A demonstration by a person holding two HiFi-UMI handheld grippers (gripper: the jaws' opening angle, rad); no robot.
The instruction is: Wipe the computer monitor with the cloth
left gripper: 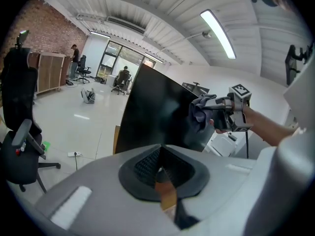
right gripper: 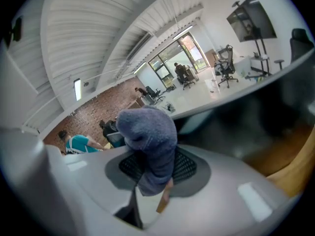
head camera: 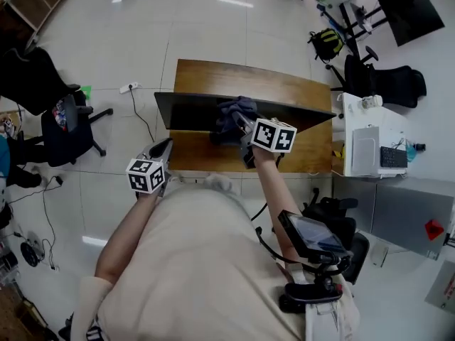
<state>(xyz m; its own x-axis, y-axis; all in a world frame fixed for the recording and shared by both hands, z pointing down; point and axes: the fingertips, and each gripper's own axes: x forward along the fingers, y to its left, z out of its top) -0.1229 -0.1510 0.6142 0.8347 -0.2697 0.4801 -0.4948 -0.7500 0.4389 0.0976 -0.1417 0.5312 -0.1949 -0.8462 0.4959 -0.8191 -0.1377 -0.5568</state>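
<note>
A dark computer monitor [head camera: 192, 111] stands on a wooden desk [head camera: 234, 77], seen from above. A grey-blue cloth [head camera: 232, 114] is bunched against the upper middle of the screen, with my right gripper [head camera: 244, 128] shut on it. In the right gripper view the cloth [right gripper: 148, 140] fills the jaws, beside the dark screen [right gripper: 261, 112]. My left gripper [head camera: 161, 149] hangs low in front of the desk's left part, shut and holding nothing. The left gripper view looks past its jaws [left gripper: 162, 173] at the monitor [left gripper: 155, 113], the cloth [left gripper: 200, 113] and the right gripper [left gripper: 227, 114].
A black office chair [head camera: 60, 123] stands left of the desk, with a power strip [head camera: 128, 87] on the floor. A white cabinet [head camera: 373, 141] with a keyboard adjoins the desk's right end. More chairs [head camera: 387, 84] stand beyond it. People sit far off across the room [left gripper: 122, 77].
</note>
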